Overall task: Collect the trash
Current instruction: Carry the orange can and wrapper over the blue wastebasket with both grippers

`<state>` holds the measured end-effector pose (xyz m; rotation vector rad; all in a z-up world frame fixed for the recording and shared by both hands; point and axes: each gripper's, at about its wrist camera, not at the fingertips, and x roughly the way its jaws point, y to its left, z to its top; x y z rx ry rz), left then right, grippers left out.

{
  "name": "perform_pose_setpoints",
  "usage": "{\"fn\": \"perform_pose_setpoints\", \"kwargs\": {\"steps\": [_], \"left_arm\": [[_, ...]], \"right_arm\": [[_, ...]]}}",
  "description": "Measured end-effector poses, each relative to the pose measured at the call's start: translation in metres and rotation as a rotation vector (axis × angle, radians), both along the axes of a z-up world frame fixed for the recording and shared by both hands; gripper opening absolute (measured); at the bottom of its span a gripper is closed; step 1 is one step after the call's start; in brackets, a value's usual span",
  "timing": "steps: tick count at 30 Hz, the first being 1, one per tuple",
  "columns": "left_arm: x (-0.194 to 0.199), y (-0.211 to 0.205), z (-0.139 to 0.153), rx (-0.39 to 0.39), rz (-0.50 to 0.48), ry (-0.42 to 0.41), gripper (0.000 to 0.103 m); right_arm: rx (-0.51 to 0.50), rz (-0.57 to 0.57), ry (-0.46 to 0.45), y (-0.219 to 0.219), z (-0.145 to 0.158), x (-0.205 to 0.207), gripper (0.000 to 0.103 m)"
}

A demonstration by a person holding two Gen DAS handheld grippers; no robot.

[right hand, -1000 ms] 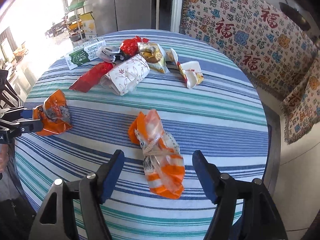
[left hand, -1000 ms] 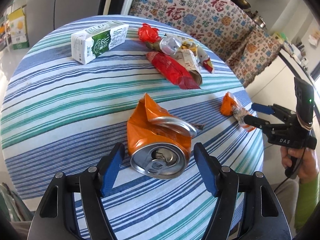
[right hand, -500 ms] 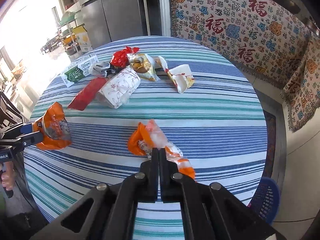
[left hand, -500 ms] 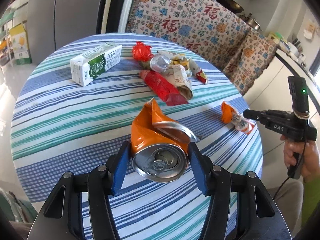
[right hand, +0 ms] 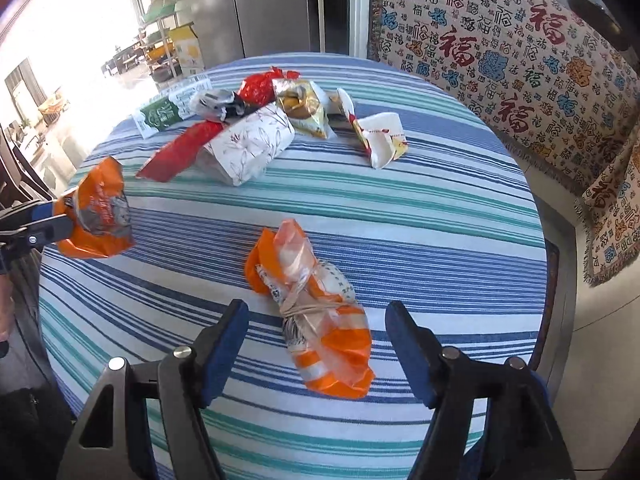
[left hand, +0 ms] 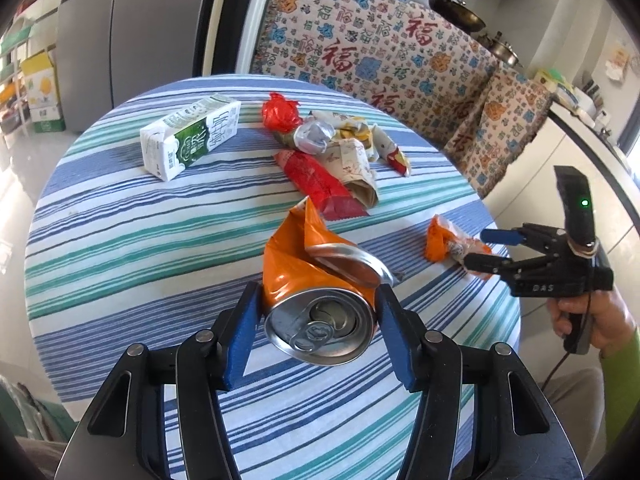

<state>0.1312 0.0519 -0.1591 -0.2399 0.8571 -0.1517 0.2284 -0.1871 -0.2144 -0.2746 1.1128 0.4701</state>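
Note:
A crushed orange drink can [left hand: 296, 264] sits between the blue pads of my left gripper [left hand: 319, 300], which is shut on it just above the striped tablecloth [left hand: 120, 240]. In the right wrist view the same can [right hand: 98, 212] hangs at the left edge, held by the left gripper [right hand: 48, 220]. My right gripper [right hand: 317, 312] points down over an orange and clear plastic wrapper [right hand: 292, 256] tied with a rubber band. Its jaws are opening, and the wrapper lies between them untouched. The left wrist view shows that right gripper [left hand: 478, 247] beside the wrapper [left hand: 444, 242].
Further back on the round table lie a green and white milk carton [left hand: 192, 140], a red wrapper [left hand: 316, 178], a printed paper bag [left hand: 356, 164], crumpled foil [left hand: 314, 138] and a folded white carton [right hand: 384, 140]. A patterned sofa cover [left hand: 400, 52] stands behind. A hand [left hand: 592, 320] holds the right gripper.
The left jaws closed onto the can and raised it slightly. The right gripper snapped shut above the wrapper half a second ago and now stands wide around it, lower down.

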Motion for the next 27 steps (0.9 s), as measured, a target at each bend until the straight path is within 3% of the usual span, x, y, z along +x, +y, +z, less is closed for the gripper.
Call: {"fn": "perform_pose_setpoints", "kwargs": {"steps": [1, 7, 13, 16, 22, 27], "left_arm": [[-0.001, -0.002, 0.001, 0.002, -0.003, -0.001, 0.059], [-0.009, -0.013, 0.008, -0.003, -0.020, -0.011, 0.059], [-0.002, -0.047, 0.023, -0.013, -0.082, -0.041, 0.059], [0.010, -0.074, 0.030, -0.032, -0.131, -0.044, 0.059], [0.043, -0.165, 0.043, -0.062, -0.280, -0.052, 0.059], [0.070, -0.263, 0.043, -0.040, -0.410, -0.042, 0.059]], "right_arm": [[0.003, 0.002, 0.030, 0.000, -0.006, 0.002, 0.048], [0.107, -0.084, 0.006, -0.019, 0.015, -0.011, 0.047], [0.279, -0.280, -0.054, -0.070, 0.047, -0.019, 0.047], [0.313, -0.404, -0.107, -0.110, 0.060, -0.026, 0.047], [0.266, -0.652, -0.171, -0.204, 0.066, -0.043, 0.047], [0.230, -0.833, -0.149, -0.276, 0.048, -0.059, 0.047]]}}
